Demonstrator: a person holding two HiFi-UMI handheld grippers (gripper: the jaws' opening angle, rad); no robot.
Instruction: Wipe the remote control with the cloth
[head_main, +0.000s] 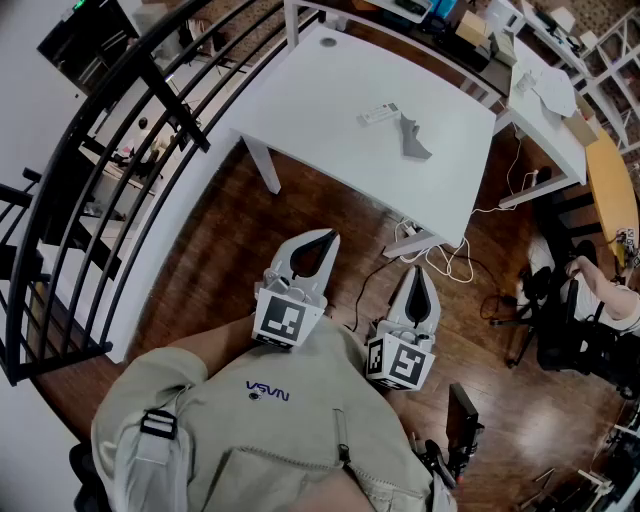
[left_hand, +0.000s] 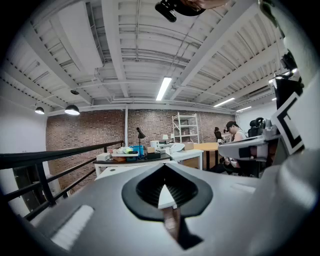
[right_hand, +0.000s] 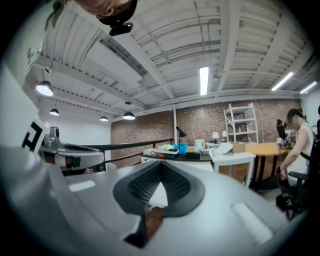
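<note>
In the head view a white remote control (head_main: 379, 114) lies on the white table (head_main: 330, 110), with a crumpled grey cloth (head_main: 414, 141) just to its right. Both grippers are held close to the person's chest, well short of the table, over the wooden floor. The left gripper (head_main: 327, 237) is shut with nothing between its jaws. The right gripper (head_main: 421, 271) is shut and empty too. In the left gripper view the left gripper (left_hand: 163, 167) points level toward the table's near edge; the right gripper (right_hand: 161, 165) does the same in its own view.
A black railing (head_main: 110, 190) runs along the left. White cables and a power strip (head_main: 420, 240) lie on the floor under the table's near corner. Cluttered desks (head_main: 540, 90) stand behind, and a seated person (head_main: 600, 290) is at the right.
</note>
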